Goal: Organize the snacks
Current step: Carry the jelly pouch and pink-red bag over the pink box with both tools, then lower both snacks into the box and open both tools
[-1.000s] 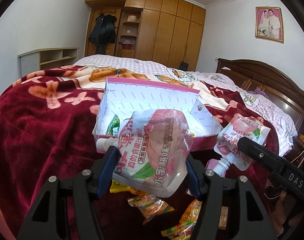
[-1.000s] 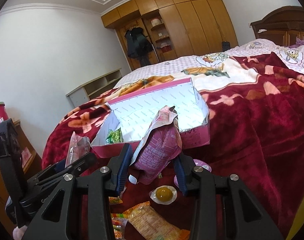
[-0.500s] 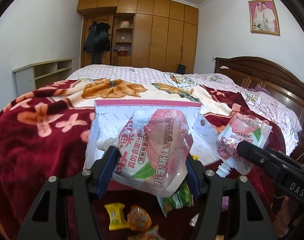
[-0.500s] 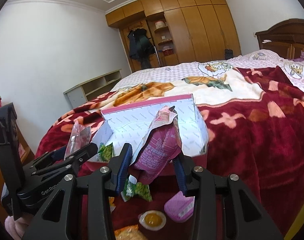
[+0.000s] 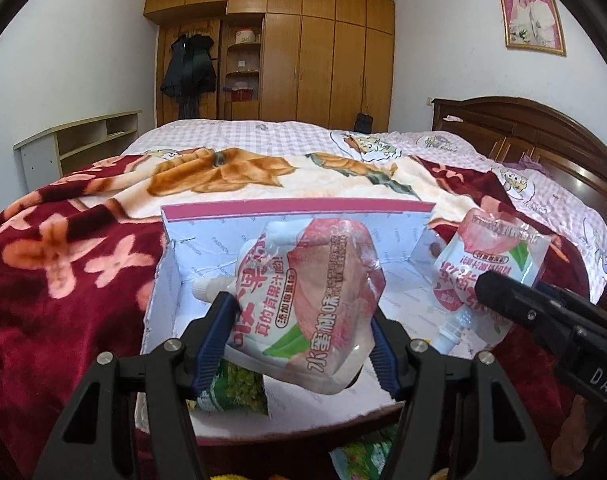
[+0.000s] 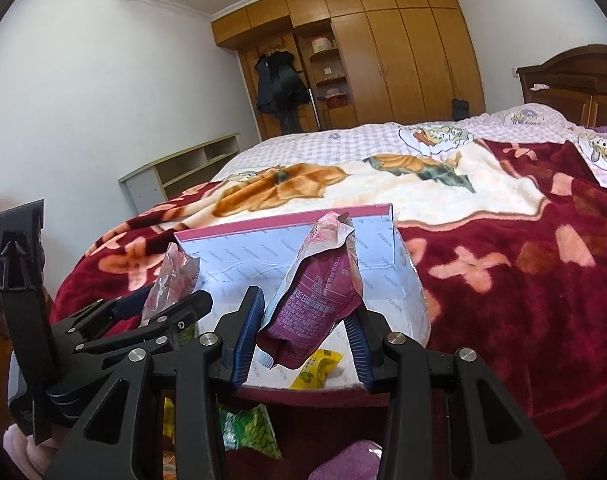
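Observation:
My left gripper (image 5: 303,340) is shut on a peach jelly pouch (image 5: 315,304) and holds it over the near part of the open pink-rimmed white box (image 5: 295,210). My right gripper (image 6: 303,340) is shut on a second peach pouch (image 6: 319,292), seen from its dark pink back, over the box (image 6: 407,288). That pouch also shows at the right in the left wrist view (image 5: 491,268). A green snack packet (image 5: 235,392) lies in the box, and a yellow packet (image 6: 315,366) lies on the box floor.
The box sits on a red flowered blanket (image 5: 63,280) on a bed. Loose snacks lie in front of the box: a green packet (image 6: 251,428) and a pink packet (image 6: 347,460). A wooden headboard (image 5: 543,132) and a wardrobe (image 5: 303,60) stand behind.
Both grippers have moved forward with their pouches, from in front of the box to over it. The loose snacks on the blanket have dropped towards the lower edge of the views.

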Demonstrator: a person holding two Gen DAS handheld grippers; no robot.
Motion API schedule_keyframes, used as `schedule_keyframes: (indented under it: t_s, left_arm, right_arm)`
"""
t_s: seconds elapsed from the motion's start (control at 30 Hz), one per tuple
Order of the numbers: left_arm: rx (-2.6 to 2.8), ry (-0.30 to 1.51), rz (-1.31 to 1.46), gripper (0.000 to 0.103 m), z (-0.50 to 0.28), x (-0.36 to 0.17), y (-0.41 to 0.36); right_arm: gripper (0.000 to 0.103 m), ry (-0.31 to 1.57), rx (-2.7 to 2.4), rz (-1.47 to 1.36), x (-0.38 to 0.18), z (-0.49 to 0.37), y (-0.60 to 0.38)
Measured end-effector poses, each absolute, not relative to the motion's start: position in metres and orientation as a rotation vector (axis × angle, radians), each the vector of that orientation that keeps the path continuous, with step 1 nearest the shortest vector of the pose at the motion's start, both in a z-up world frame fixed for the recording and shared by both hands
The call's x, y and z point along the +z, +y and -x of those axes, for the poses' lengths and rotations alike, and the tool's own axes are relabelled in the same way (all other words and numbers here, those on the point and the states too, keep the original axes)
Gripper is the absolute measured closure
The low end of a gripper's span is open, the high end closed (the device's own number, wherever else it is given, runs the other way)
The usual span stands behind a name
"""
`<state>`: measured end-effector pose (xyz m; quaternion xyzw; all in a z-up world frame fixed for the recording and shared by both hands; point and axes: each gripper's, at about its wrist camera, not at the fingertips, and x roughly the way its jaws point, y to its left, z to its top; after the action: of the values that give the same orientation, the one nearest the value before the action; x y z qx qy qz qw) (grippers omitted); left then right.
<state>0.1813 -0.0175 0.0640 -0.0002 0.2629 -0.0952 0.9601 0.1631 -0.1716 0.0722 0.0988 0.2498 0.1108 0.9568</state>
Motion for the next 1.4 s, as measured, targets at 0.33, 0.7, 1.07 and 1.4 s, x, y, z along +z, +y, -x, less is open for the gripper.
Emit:
schedule_keyframes:
  t_s: [0.33, 0.7, 1.07, 1.4]
  left_arm:
    - [-0.199, 0.581, -0.001, 0.037, -0.209, 0.043, -0.016]
    - [-0.171, 0.608, -0.028, 0.036, -0.222, 0.026, -0.019]
    - [-0.151, 0.6, -0.063, 0.033, -0.222, 0.022, -0.022]
    - [-0.162, 0.638, -0.02, 0.029, -0.222, 0.023, -0.017]
  right_arm:
    - [0.061, 0.566, 0.237, -0.236, 0.048, -0.192, -0.171]
    - [0.061, 0.577, 0.244, -0.222, 0.032, -0.2, -0.166]
    - [0.053, 0.56, 0.27, -0.222, 0.03, -0.198, -0.165]
    - [0.043, 0.526, 0.307, -0.249, 0.035, -0.191, -0.165]
